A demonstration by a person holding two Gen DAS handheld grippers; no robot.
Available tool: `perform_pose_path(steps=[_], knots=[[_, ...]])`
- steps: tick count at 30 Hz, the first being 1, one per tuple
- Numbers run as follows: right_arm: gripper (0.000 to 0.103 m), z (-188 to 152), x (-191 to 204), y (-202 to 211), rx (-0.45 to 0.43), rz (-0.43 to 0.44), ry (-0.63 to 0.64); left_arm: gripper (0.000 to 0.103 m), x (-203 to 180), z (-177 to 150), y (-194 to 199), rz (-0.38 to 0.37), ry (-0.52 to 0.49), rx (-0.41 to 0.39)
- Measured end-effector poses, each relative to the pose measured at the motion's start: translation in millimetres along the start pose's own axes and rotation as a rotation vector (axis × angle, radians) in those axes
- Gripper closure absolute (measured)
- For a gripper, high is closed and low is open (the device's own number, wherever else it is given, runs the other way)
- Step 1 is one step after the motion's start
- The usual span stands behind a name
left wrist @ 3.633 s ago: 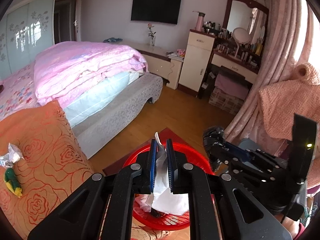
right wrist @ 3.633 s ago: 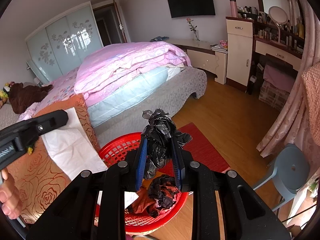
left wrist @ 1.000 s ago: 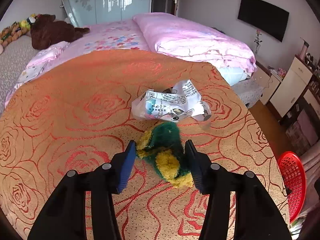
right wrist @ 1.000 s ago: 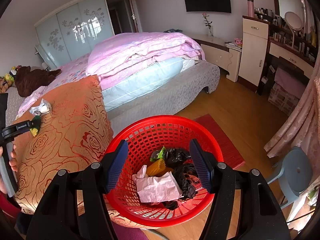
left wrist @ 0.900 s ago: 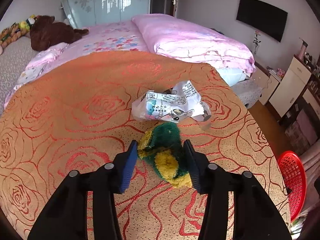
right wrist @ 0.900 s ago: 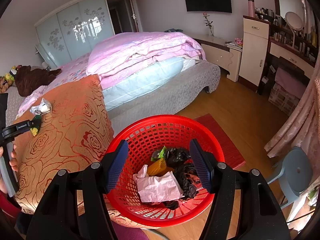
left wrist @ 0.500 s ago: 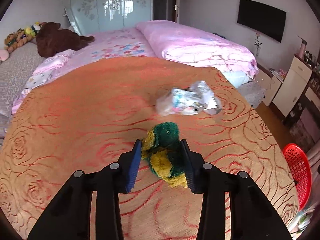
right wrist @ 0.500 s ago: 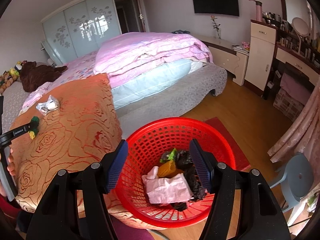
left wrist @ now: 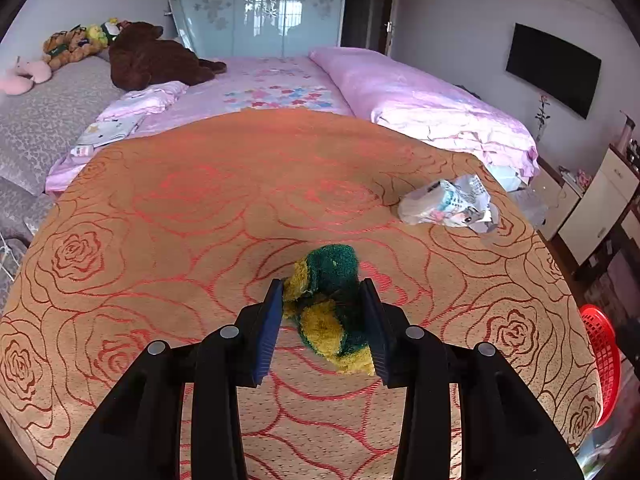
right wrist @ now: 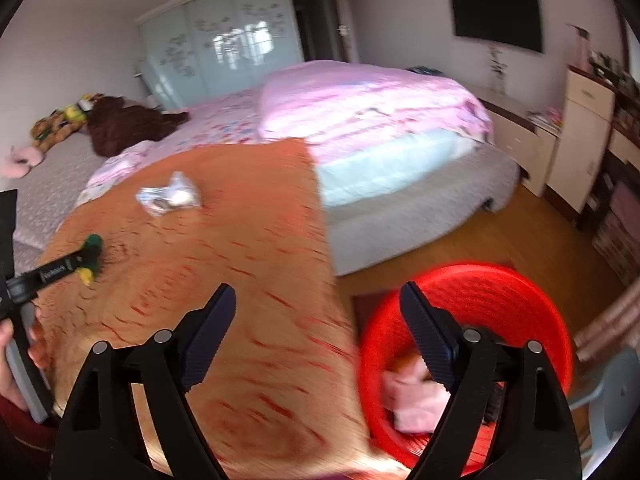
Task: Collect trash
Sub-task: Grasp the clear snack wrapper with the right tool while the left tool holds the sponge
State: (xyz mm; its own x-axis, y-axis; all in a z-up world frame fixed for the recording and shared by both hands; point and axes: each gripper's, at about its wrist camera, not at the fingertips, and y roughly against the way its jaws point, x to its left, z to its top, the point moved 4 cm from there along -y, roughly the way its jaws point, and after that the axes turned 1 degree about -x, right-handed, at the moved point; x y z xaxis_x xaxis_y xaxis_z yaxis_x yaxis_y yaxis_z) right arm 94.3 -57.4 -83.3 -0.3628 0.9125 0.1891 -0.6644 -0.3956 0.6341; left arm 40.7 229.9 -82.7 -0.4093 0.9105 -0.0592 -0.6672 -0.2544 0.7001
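My left gripper point(left wrist: 322, 312) is shut on a green and yellow scouring sponge point(left wrist: 332, 304), held just above the orange rose-patterned cloth point(left wrist: 180, 220). A crumpled silver and white wrapper point(left wrist: 448, 204) lies on the cloth, farther off to the right. My right gripper point(right wrist: 316, 292) hangs over the cloth's edge. Its jaws are opening wide with nothing between them. The red basket point(right wrist: 520, 288) with trash in it sits on the floor to the right, partly behind the right finger. The right wrist view, which is blurred, also shows the sponge point(right wrist: 93, 256) and the wrapper point(right wrist: 168, 196).
A bed with a pink quilt point(right wrist: 360, 108) stands behind the cloth. A brown plush bear point(left wrist: 152, 60) lies at the far left. Cabinets point(right wrist: 580, 140) line the right wall. A grey-blue stool point(right wrist: 616, 392) stands beside the basket. A person's hand point(right wrist: 8, 336) holds the left gripper.
The left gripper's jaws closed on the sponge and drew it back from the wrapper. The right gripper swung left from over the basket towards the cloth, and its jaws spread wider.
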Motion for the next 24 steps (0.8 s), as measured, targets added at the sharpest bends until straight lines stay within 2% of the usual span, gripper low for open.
perform_pose_path(steps=[9, 24], knots=[[0.017, 35.5, 77.0, -50.2, 0.03, 0.103, 0.083, 0.066, 6.0, -2.6, -4.8, -0.013, 0.032, 0.019], [0.012, 78.9, 164.9, -123.0, 0.066, 0.145, 0.189, 0.066, 9.3, -6.1, -4.9, -0.027, 0.038, 0.022]])
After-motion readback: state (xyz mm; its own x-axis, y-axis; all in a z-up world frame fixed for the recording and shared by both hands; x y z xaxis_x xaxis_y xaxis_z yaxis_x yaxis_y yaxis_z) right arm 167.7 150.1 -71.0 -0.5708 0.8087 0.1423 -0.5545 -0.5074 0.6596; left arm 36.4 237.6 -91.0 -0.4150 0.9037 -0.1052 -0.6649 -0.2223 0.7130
